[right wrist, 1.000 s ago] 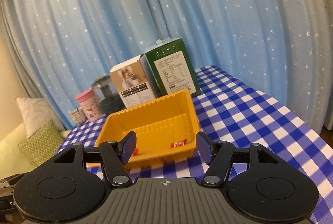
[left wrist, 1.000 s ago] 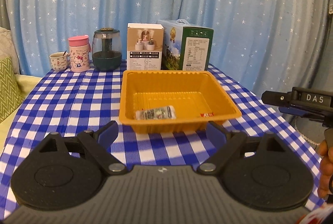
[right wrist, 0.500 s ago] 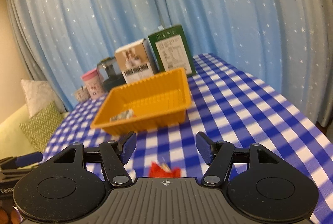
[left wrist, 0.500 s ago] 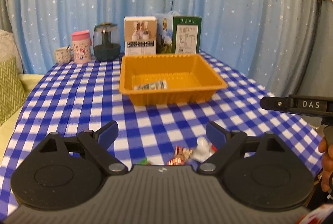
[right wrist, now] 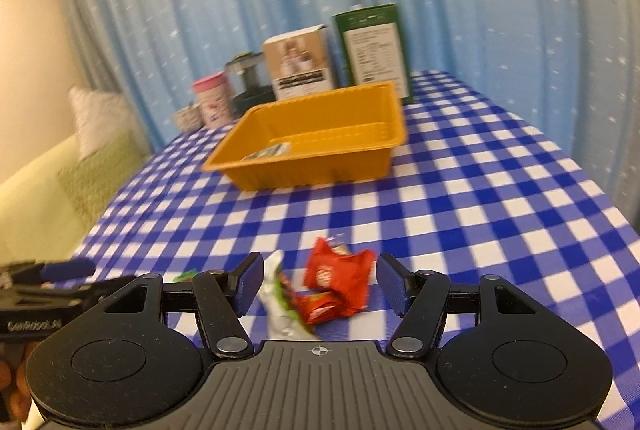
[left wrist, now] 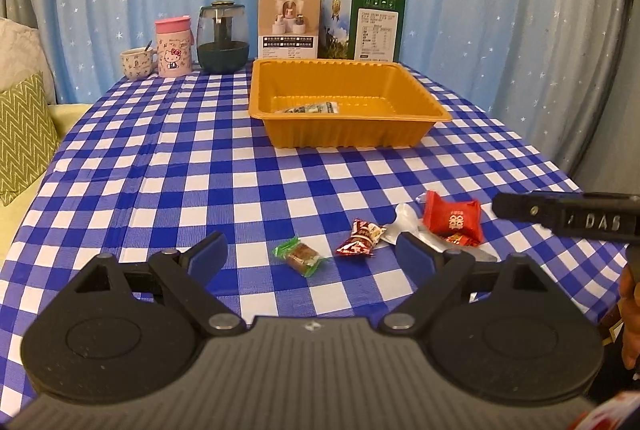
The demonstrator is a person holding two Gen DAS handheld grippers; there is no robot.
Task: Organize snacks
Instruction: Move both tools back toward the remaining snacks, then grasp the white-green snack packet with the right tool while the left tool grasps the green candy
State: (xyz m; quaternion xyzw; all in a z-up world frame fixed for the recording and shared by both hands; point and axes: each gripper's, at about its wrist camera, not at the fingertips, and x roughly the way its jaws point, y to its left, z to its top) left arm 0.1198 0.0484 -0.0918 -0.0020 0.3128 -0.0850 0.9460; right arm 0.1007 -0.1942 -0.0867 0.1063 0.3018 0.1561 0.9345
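Note:
An orange tray (left wrist: 352, 134) sits mid-table with one silver-green packet (left wrist: 310, 108) inside; the tray also shows in the right wrist view (right wrist: 320, 166). Loose snacks lie near the front edge: a green-wrapped candy (left wrist: 301, 255), a dark red candy (left wrist: 360, 238), a white packet (left wrist: 404, 220) and a red packet (left wrist: 452, 217). My left gripper (left wrist: 310, 256) is open and empty, just behind the green candy. My right gripper (right wrist: 318, 280) is open and empty, its jaws either side of the red packet (right wrist: 340, 276) and white packet (right wrist: 276, 294).
A cup (left wrist: 136, 63), pink tumbler (left wrist: 174, 47), dark jar (left wrist: 223, 44), white box (left wrist: 289, 25) and green box (left wrist: 366, 26) line the table's back edge. A sofa with a green cushion (left wrist: 24, 134) stands to the left. Blue curtains hang behind.
Both grippers have pulled back from the tray toward the table's front edge. The loose snacks have come into view in front of them. Both stay open.

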